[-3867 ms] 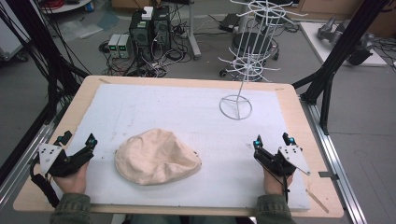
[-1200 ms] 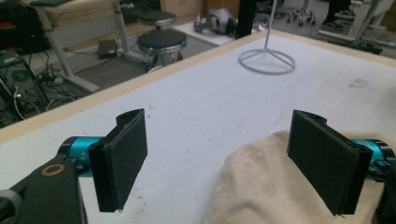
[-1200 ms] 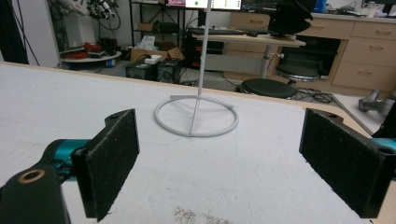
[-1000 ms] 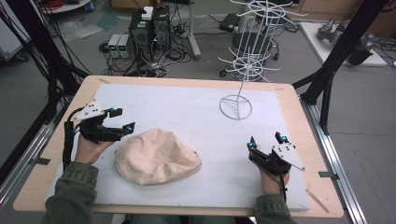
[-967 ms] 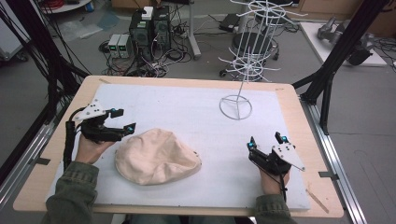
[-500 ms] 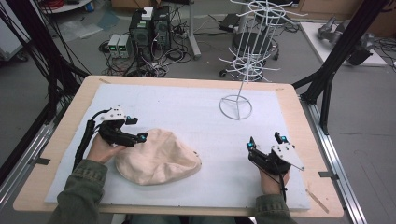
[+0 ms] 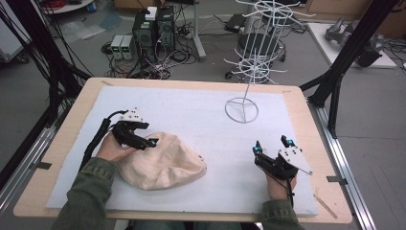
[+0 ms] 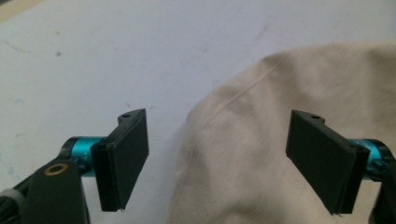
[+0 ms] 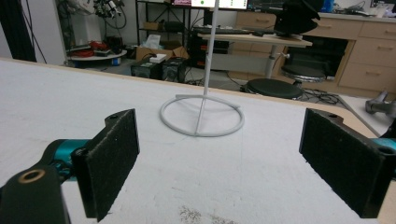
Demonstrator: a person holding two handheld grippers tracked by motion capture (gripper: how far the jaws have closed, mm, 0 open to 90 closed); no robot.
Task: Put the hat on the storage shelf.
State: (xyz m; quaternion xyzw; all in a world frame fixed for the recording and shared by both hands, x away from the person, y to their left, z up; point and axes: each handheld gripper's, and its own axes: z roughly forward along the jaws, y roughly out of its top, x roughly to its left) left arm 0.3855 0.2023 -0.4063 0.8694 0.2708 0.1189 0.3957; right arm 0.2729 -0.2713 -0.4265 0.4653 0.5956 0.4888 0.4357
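Nearest me, the right gripper (image 7: 272, 147) is resting on the white mat (image 7: 201, 124), jaws spread wide apart. The left gripper (image 7: 146, 139) is hanging over the beige cloth cap's (image 7: 160, 163) left edge, jaws apart. Farther back, the white wire rack (image 7: 249, 62) is standing.

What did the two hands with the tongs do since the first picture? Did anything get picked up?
The left tongs moved from the table's near-left corner up and in toward the beige cloth hat; now they sit open over its left edge, nothing gripped yet. The right tongs barely shifted and are open near the table's right side. The hat and the white wire stand stayed where they were.
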